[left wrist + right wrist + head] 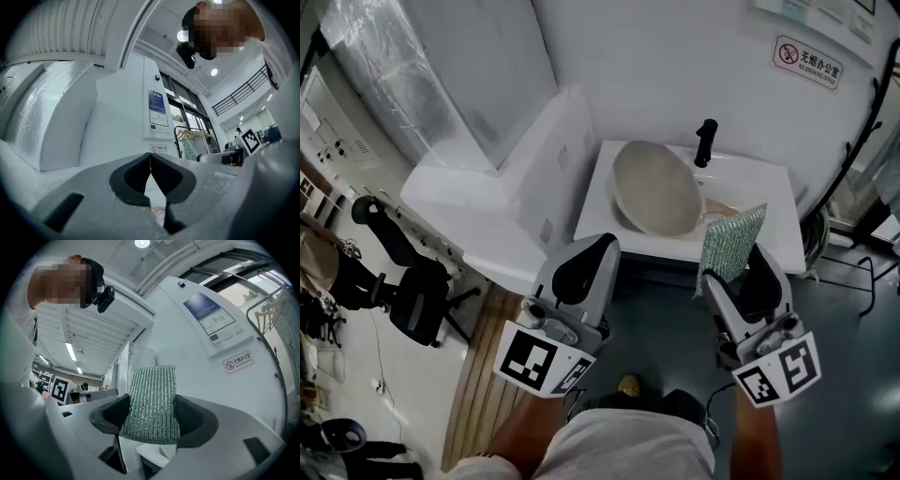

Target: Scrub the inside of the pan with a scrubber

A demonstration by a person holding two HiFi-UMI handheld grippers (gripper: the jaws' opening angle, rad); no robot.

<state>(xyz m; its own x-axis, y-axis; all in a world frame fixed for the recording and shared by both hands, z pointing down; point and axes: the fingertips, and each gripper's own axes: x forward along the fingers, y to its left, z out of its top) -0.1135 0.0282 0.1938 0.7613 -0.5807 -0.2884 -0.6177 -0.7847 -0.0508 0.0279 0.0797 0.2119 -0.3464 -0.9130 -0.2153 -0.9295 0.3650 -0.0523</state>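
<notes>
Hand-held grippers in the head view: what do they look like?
The left hand-held gripper and right hand-held gripper are pale grey moulded shells with black jaw linings. Each carries a white cube with black square markers at its rear.

open floor (pixel 664 323) lies before the sink (pixel 776 208), leaving its front free. the tilted pan (pixel 656 187) fills the basin's left and middle. a black faucet (pixel 705 141) stands behind it, and a white panel (pixel 546 178) blocks the left side.
</notes>
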